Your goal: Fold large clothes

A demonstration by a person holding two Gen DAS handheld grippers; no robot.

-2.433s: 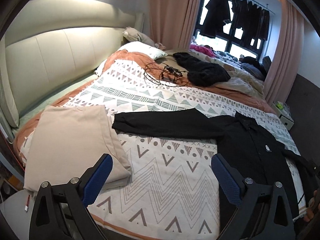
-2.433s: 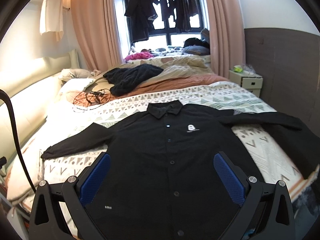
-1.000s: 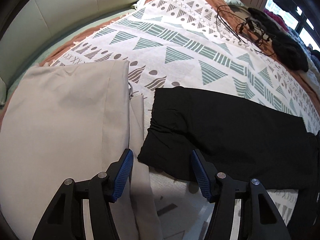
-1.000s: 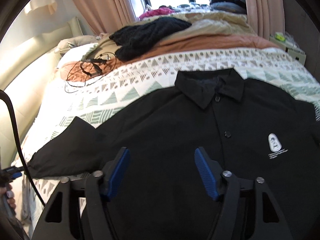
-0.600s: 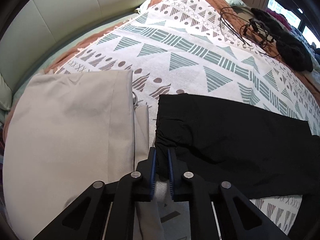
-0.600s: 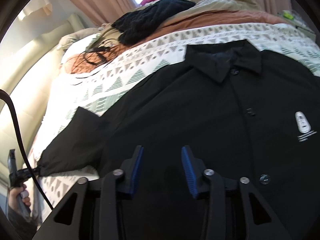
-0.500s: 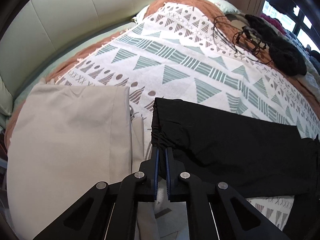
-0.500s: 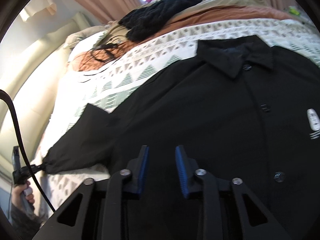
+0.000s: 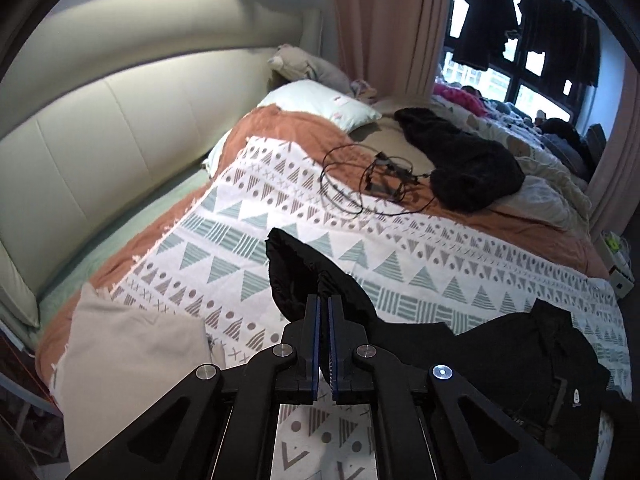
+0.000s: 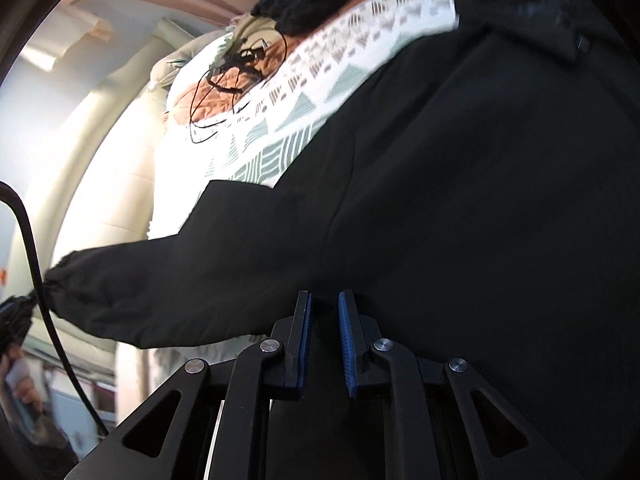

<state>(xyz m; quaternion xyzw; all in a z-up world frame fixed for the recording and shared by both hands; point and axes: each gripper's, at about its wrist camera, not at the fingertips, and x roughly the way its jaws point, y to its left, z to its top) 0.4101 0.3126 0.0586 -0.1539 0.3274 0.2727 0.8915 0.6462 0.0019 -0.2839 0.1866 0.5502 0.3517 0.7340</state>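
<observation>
A large black button shirt (image 9: 516, 356) lies on the patterned bedspread (image 9: 400, 248). My left gripper (image 9: 323, 300) is shut on the cuff of its sleeve (image 9: 294, 276) and holds the sleeve lifted off the bed. In the right wrist view the shirt (image 10: 480, 200) fills the frame and the raised sleeve (image 10: 180, 284) stretches to the left. My right gripper (image 10: 323, 300) has its jaws nearly closed, pinching the shirt's fabric at the side near the armpit.
A folded beige garment (image 9: 128, 360) lies at the bed's near left corner. A tangle of black cable (image 9: 372, 184) and a black knit garment (image 9: 464, 164) lie further up the bed. A padded headboard (image 9: 100, 128) is on the left, a window with hanging clothes (image 9: 520, 40) at the back.
My left gripper has lifted the sleeve cuff up off the bed and pulled away from the beige garment. My right gripper has closed further on the shirt and tilted.
</observation>
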